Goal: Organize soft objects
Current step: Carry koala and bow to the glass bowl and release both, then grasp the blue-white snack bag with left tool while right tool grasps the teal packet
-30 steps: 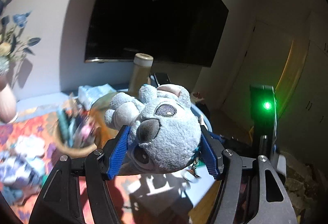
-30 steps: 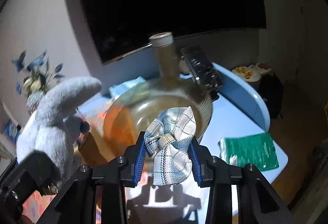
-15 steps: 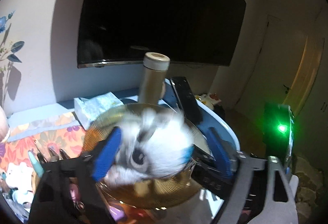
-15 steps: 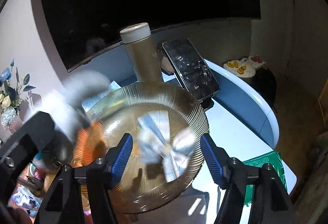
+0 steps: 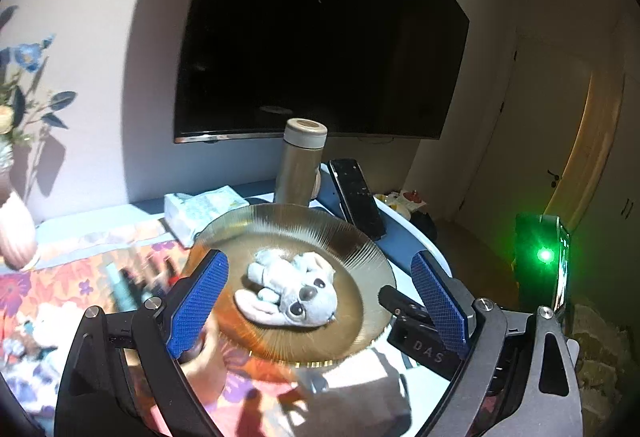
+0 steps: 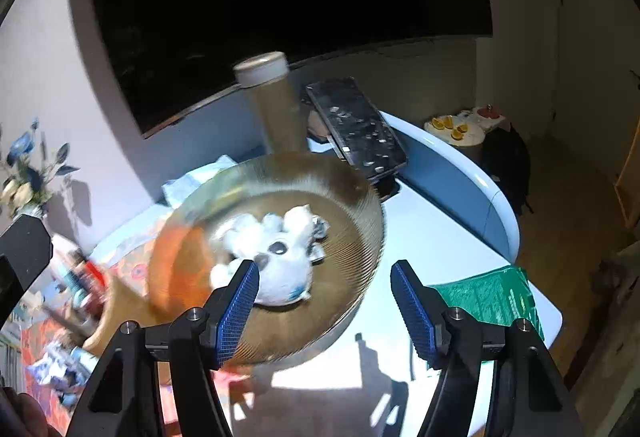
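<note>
Both grippers hang spread wide and empty above the amber glass plate (image 5: 360, 237): the left gripper (image 5: 320, 307) has its blue ribbed pads either side of the plate, and the right gripper (image 6: 324, 311) stands over the plate's near rim with nothing between its fingers. The grey plush toy (image 5: 288, 291) lies on its side in the middle of the plate, apart from both sets of fingers. A scrap of pale checked cloth (image 6: 320, 227) seems to peek out at the toy's far side, though blur makes it hard to be sure

The step in hand looks like the release and pull-back. To do it well, I would lift both grippers straight up from the plate, jaws kept wide, so no pad snags the fur or knocks the rim; the plate is rigid and would likely slide or tip if nudged sideways

The toy is a short-pile fabric, rounded and squashy, with stubby limbs, glossy dark eyes and a dark nose. The plate is round and shallow, with fine radial ribs and a translucent brown-gold tint. Behind the plate stands a smooth cylindrical flask (image 5: 302, 161), and beside that a flat dark phone (image 5: 356, 193) is propped up
</note>
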Action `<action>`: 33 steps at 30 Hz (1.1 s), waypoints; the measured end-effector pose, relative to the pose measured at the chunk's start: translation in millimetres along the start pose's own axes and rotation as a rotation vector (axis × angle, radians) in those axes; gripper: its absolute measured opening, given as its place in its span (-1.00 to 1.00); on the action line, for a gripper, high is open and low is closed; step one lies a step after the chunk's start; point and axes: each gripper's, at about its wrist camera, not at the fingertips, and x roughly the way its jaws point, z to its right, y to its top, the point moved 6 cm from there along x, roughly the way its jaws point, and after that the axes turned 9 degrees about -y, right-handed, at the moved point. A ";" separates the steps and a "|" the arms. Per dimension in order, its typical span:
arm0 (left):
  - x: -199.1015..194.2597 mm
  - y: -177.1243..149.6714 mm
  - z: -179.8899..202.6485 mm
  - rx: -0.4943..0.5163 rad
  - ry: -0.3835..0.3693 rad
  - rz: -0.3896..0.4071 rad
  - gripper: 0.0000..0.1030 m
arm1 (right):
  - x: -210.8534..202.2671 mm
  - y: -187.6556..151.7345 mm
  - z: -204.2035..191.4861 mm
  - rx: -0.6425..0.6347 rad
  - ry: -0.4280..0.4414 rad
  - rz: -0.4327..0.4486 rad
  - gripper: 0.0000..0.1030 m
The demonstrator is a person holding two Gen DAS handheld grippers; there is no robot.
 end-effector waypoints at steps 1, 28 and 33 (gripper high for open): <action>-9.1 -2.4 -0.7 -0.006 0.003 0.006 0.80 | -4.1 -1.7 -3.4 -0.007 0.006 0.005 0.31; -231.2 -87.8 -204.8 -0.208 0.358 0.089 0.80 | -50.5 -119.5 -228.9 -0.378 0.351 -0.070 0.54; -210.6 -116.5 -222.0 -0.206 0.345 0.008 0.80 | -27.0 -147.9 -247.0 -0.423 0.341 -0.136 0.54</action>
